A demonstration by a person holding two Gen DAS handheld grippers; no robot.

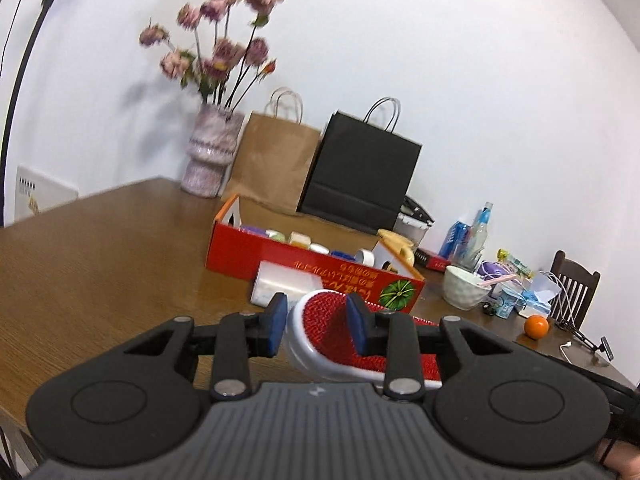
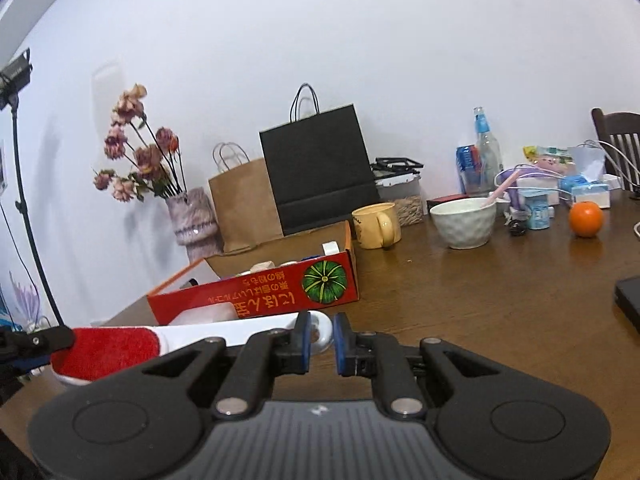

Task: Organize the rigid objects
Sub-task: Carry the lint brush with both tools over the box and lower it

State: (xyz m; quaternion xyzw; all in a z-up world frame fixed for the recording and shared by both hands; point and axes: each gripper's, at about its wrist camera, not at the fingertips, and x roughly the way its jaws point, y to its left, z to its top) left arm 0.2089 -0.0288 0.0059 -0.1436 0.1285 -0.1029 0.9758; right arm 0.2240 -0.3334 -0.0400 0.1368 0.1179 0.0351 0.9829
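We see a wide brown wooden table (image 2: 460,300) running back to a white wall. Against that wall stand a black paper carrier bag (image 2: 318,172) and, just beside it, a brown paper carrier bag (image 2: 244,208), with a mottled pink vase of dried flowers (image 1: 210,152) at the far end.

In front of the bags lies a long red cardboard box with a green pumpkin print (image 2: 256,300), open at the top and holding several small items we cannot make out clearly. A white cylindrical object (image 1: 284,286) lies on the table against the near side of the box.

To the right of the box sit a pale yellow ceramic mug (image 2: 378,224), a white dimpled bowl with a pink spoon in it (image 2: 464,222) and, further right, a round orange fruit (image 2: 585,219), with a cluster of bottles and small packets behind them.

The long white-handled brush with a red bristle face (image 1: 332,332) is held above the table in front of the box, spanning both tools. Our left tool (image 1: 316,330) is clenched on the red brush head, its blue pads (image 1: 357,328) pressing the head's sides. Our right tool (image 2: 322,342) is clamped on the rounded white end of the handle, which shows between its blue pads.
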